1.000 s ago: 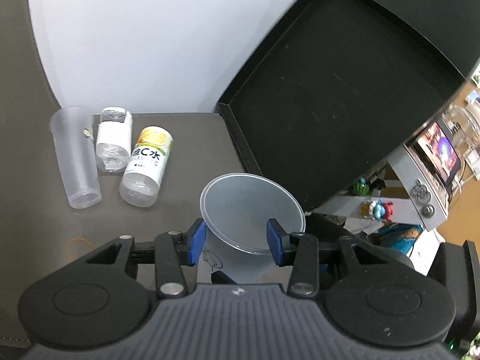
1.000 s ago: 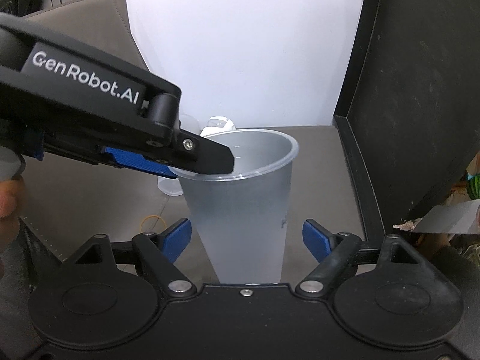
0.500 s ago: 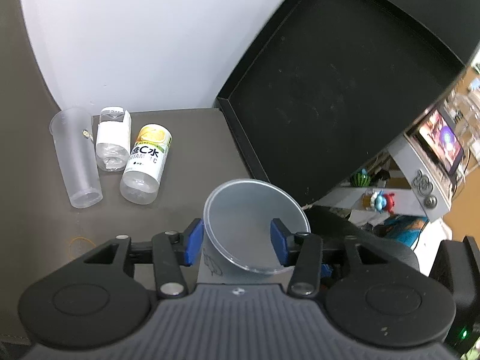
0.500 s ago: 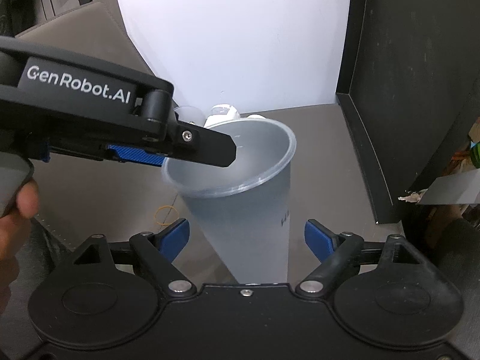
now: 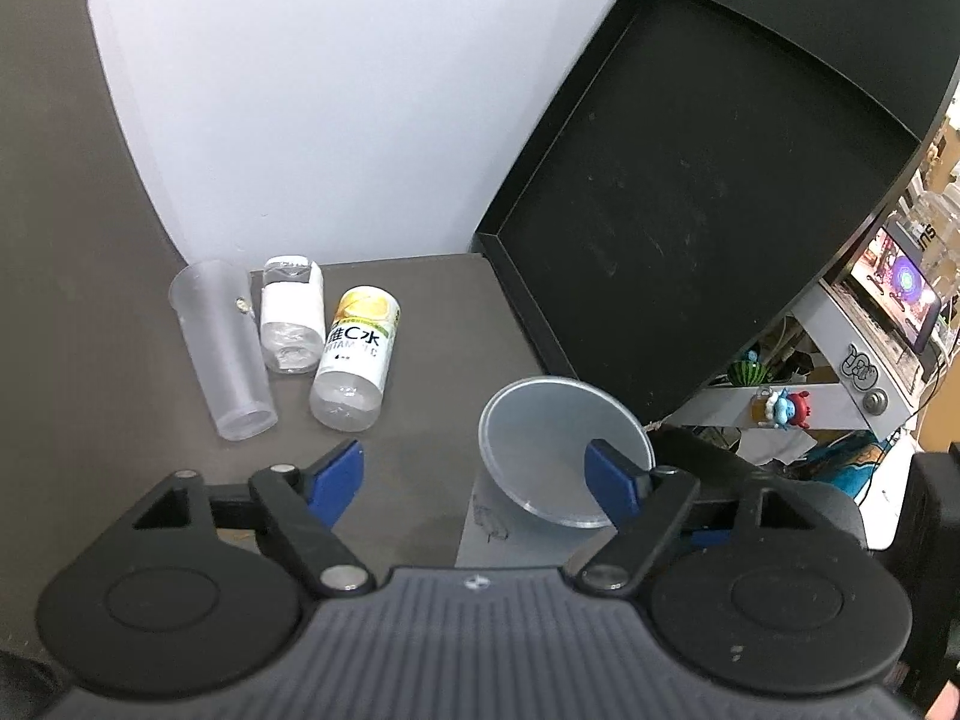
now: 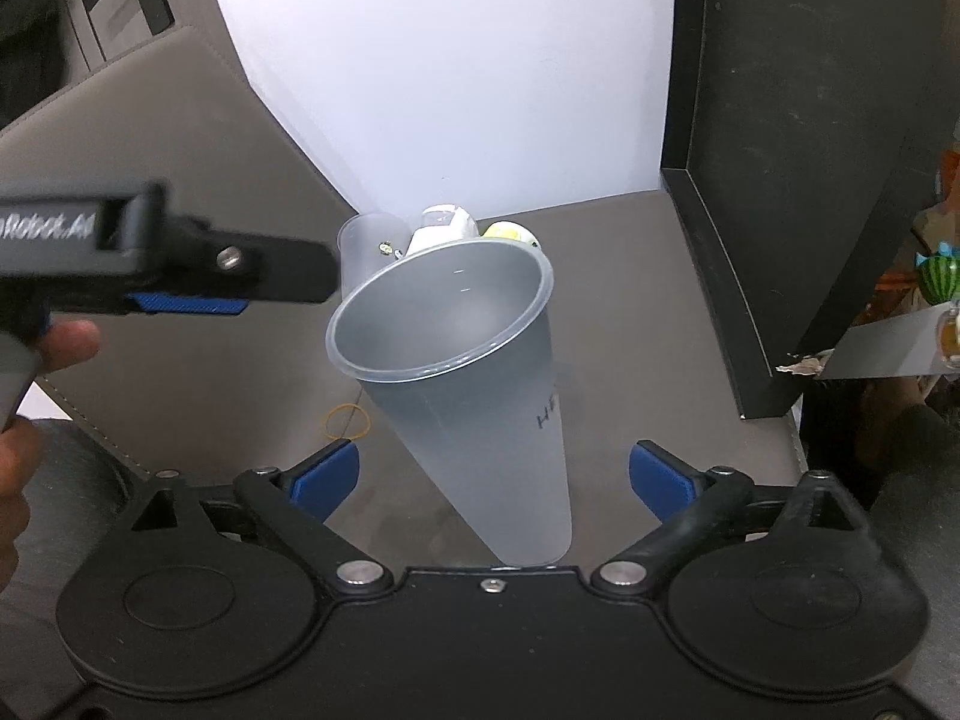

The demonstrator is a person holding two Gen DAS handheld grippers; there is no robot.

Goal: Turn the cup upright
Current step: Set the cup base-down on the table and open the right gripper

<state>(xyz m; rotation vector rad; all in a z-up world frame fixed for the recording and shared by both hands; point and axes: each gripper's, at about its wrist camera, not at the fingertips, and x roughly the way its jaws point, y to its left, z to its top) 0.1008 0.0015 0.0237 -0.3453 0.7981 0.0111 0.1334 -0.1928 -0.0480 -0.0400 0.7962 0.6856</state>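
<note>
We see a dark grey-brown bench carrying a frosted cup that stands mouth up. Beyond the cup, near the white wall, lie a second clear cup, a white-labelled bottle and a yellow-labelled bottle, side by side. A yellow rubber band lies left of the standing cup. A black tray leans to its right.

bottle: "C水", "VITAMIN C" | cup: "H" | left gripper: "Robot.AI"
</note>
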